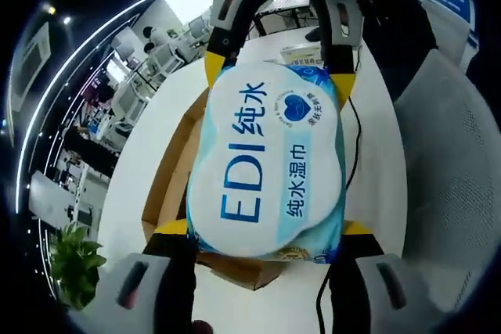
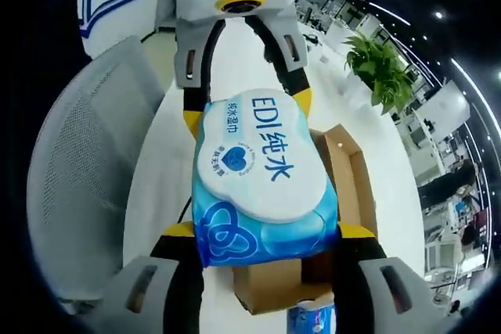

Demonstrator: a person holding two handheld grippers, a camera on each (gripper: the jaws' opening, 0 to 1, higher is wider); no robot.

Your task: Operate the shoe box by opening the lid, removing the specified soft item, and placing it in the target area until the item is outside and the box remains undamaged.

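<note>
A soft blue-and-white wet wipes pack (image 1: 266,162) with "EDI" printed on it hangs above the open brown cardboard shoe box (image 1: 168,170). My left gripper (image 1: 264,228) is shut on its near end, the yellow-tipped jaws pressing both sides. My right gripper (image 1: 278,76) comes in from the top and is shut on the far end. In the right gripper view the same pack (image 2: 262,177) sits between my right gripper (image 2: 266,231) at the bottom and my left gripper (image 2: 246,109) at the top. The box (image 2: 348,170) lies below and to the right.
The box rests on a white table (image 1: 129,193). A grey mesh chair (image 2: 78,170) stands beside the table, and a black cable (image 1: 354,138) runs across it. A potted plant (image 2: 376,64) and office desks are behind. Another small blue-and-white pack (image 2: 313,320) lies near the box.
</note>
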